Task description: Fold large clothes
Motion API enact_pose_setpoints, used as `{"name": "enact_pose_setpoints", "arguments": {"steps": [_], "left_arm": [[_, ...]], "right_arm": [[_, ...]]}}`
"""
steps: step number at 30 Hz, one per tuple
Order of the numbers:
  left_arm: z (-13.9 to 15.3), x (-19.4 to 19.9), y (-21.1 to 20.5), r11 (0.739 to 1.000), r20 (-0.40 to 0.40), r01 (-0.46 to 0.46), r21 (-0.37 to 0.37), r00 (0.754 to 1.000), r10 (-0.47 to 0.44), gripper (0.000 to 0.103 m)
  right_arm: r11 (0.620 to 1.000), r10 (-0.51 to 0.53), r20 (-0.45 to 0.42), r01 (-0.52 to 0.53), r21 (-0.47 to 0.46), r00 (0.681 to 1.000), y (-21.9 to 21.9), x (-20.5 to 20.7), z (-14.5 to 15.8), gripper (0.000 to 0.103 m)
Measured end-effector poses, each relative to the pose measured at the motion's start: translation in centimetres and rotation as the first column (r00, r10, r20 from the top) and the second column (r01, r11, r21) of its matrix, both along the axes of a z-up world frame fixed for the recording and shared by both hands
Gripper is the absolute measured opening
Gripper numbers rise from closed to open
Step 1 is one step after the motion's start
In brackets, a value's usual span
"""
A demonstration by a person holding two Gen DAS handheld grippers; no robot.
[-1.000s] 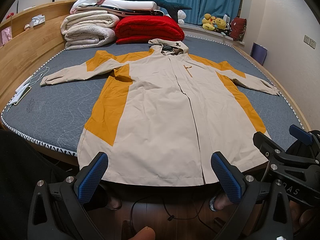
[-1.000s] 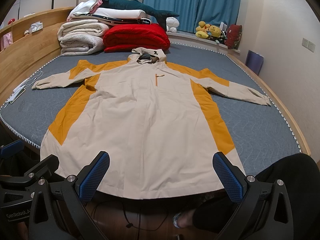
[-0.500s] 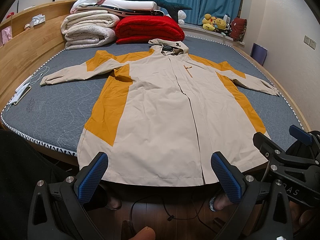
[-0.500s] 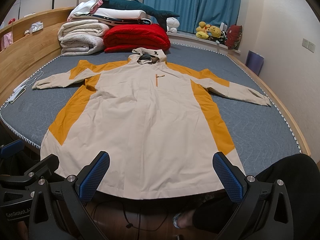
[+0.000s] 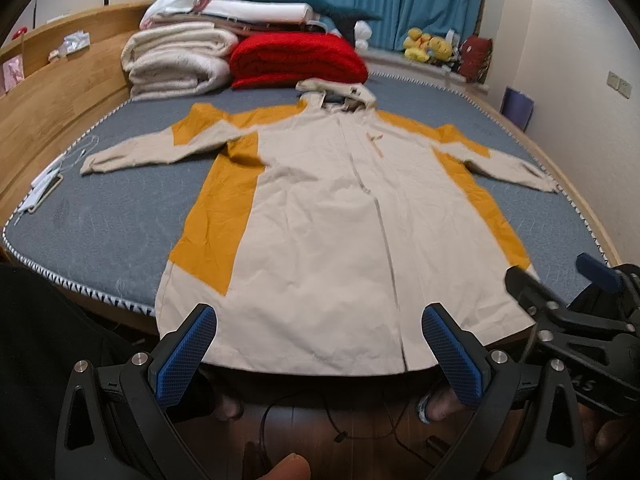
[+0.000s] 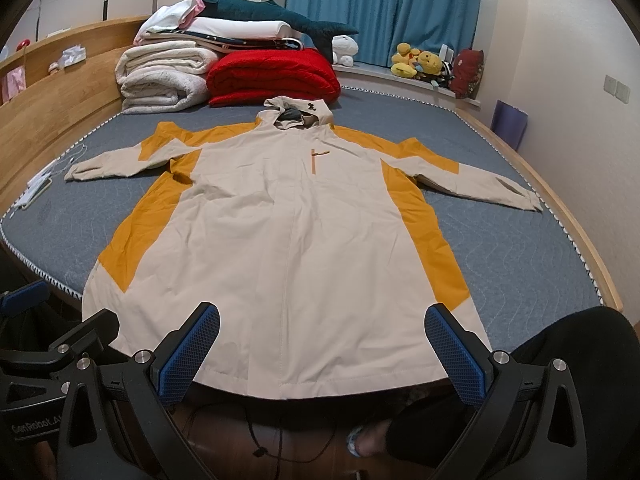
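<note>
Both pairs of blue-padded jaws stand wide apart and empty: the left gripper (image 5: pixel 320 354) and the right gripper (image 6: pixel 320 354) hover before the hem. Only the right wrist view shows lettering, "GenRobot.A", on the left gripper's black body; the left view shows "AS" on the right one. Beyond, the long beige hooded coat with mustard-yellow panels (image 6: pixel 288 240) lies flat, front up, sleeves spread, on the grey quilted mattress (image 6: pixel 520 256), its hem overhanging the near edge.

Beige-orange coat (image 5: pixel 320 232) flat on bed (image 5: pixel 100 232); left tool (image 5: pixel 318 350) spread wide, empty.
</note>
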State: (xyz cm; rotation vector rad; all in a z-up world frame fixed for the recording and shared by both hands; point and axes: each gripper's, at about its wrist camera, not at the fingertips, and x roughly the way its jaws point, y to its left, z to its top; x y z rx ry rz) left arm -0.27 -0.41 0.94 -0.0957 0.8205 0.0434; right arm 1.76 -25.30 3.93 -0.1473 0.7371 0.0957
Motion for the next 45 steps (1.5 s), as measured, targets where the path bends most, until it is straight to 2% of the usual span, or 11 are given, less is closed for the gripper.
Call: {"name": "enact_pose_setpoints", "arguments": {"steps": [10,12,14,16,20,27,30,35,38,40,45], "left_arm": [[3.3,0.3,0.1,0.999,0.088,0.008,0.037,0.996,-0.011,0.098],[4.2,0.7,0.4,1.000,0.089,0.015,0.024,0.996,-0.017,0.089],[5.2,1.4,0.7,1.000,0.115,0.027,0.000,0.993,-0.027,0.068],[5.9,1.9,0.8,0.999,0.154,0.034,-0.003,0.988,-0.033,0.062],[6.8,4.8,1.6,0.999,0.142,0.048,-0.007,0.989,-0.047,0.051],[9.0,12.1,4.3,0.994,0.185,0.110,-0.011,0.977,-0.106,0.045],[10.0,16.8,7.5,0.996,0.199,0.087,-0.006,0.976,-0.084,0.035],[9.4,23.9,12.6,0.997,0.215,0.006,0.080,0.976,-0.023,0.035],[7.5,28.5,15.7,0.995,0.148,-0.011,0.103,0.989,-0.004,0.040],[6.5,30.9,18.1,0.994,0.128,-0.044,0.097,0.991,0.031,0.040],[3.6,35.1,24.6,0.983,0.097,-0.162,0.082,0.983,0.154,0.055]], "right_arm": [[0.997,-0.029,0.094,0.022,0.071,0.995,-0.9,0.6,3.8,0.098],[0.995,-0.036,0.123,0.024,0.096,0.992,-1.4,0.9,4.9,0.096],[0.993,-0.043,0.164,0.024,0.117,0.986,-1.9,1.6,6.6,0.094],[0.993,-0.042,0.191,0.019,0.120,0.981,-2.0,2.4,7.7,0.090],[0.991,-0.024,0.191,-0.002,0.136,0.981,-2.0,5.4,9.1,0.083],[0.986,0.012,0.155,-0.037,0.161,0.988,-1.0,13.6,10.7,0.055],[0.987,0.014,0.184,-0.043,0.155,0.983,-0.4,17.0,11.6,0.052],[0.979,0.017,0.235,-0.064,0.194,0.972,0.4,22.8,13.3,0.053],[0.973,0.025,0.255,-0.082,0.217,0.967,1.3,27.0,14.3,0.056],[0.975,0.020,0.286,-0.081,0.206,0.958,2.4,29.1,14.5,0.067],[0.969,0.108,0.336,-0.175,0.176,0.936,5.2,33.3,14.2,0.082]]}}
